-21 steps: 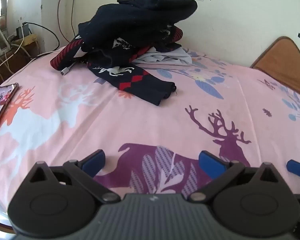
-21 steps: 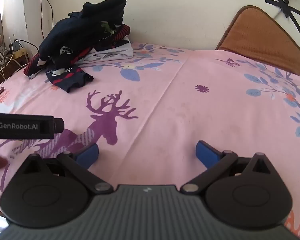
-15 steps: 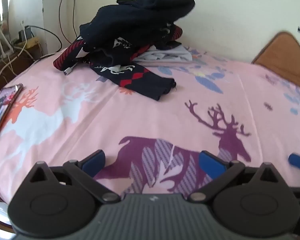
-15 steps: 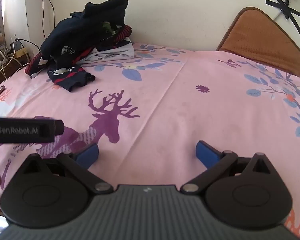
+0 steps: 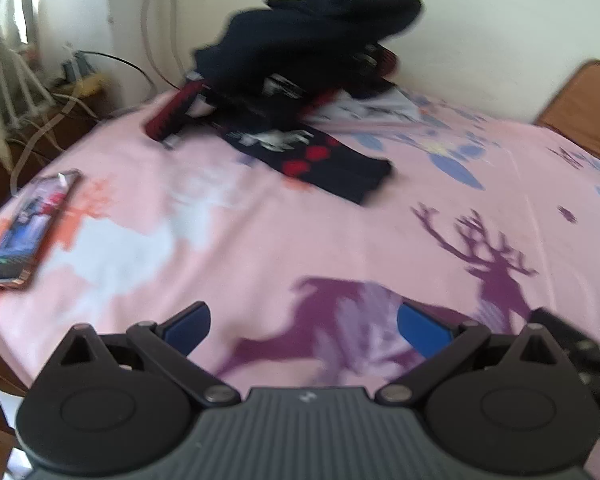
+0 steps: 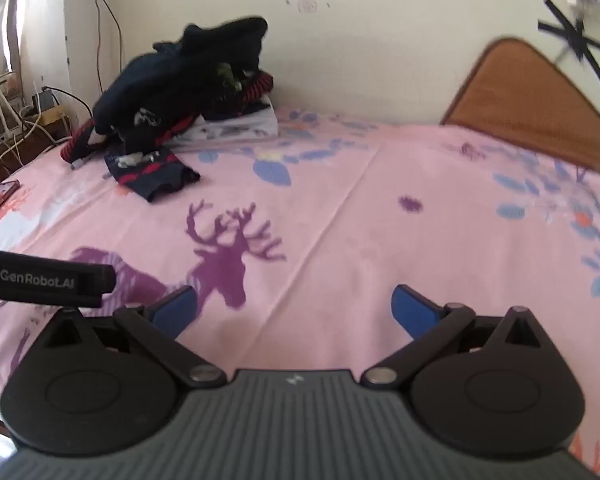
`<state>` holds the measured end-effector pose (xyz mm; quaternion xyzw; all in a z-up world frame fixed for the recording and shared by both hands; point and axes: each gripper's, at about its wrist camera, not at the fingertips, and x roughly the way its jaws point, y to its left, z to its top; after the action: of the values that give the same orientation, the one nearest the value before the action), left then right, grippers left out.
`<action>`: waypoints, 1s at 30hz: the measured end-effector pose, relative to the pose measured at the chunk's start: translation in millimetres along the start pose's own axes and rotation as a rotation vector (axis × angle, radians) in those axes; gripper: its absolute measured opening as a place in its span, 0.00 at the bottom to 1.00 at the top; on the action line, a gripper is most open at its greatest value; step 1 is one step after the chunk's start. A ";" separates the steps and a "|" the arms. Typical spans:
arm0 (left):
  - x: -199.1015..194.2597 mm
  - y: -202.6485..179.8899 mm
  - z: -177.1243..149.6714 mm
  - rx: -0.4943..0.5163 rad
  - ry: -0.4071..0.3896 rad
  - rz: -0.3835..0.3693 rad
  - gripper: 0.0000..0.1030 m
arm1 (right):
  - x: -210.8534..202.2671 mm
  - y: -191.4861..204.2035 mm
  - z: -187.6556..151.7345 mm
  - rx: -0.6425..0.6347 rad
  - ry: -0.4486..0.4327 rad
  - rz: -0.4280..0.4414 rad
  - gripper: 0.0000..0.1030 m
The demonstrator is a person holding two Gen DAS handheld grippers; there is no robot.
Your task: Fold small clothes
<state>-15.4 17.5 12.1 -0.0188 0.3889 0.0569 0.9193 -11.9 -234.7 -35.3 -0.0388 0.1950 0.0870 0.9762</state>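
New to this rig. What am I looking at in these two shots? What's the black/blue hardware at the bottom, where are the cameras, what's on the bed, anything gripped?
There is no robot arm. A person holds one two-finger gripper in each hand, and each gripper carries a fisheye camera looking forward along its blue fingers.

One picture is from the left gripper, the other from the right gripper. Both are open and hold nothing.

On the pink deer-print bedsheet sits a pile of dark clothes near the wall, with a navy and red garment spread in front of it. A phone lies at the bed's left edge. The black bar marked GenRobot.AI is part of the left gripper, seen from the right camera.
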 end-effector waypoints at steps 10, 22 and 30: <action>9.4 25.3 7.8 -0.032 0.013 0.029 1.00 | 12.0 8.9 24.1 0.059 0.006 0.084 1.00; 16.4 27.7 0.0 -0.032 0.016 0.024 1.00 | 25.0 5.4 12.9 0.119 0.091 0.120 1.00; 19.6 30.5 1.0 -0.026 -0.016 0.019 1.00 | 22.0 3.2 7.9 0.144 0.060 0.115 1.00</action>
<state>-4.8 49.6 -1.0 -0.0265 0.3811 0.0708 0.9215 10.5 -227.3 -36.7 0.0399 0.2319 0.1273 0.9635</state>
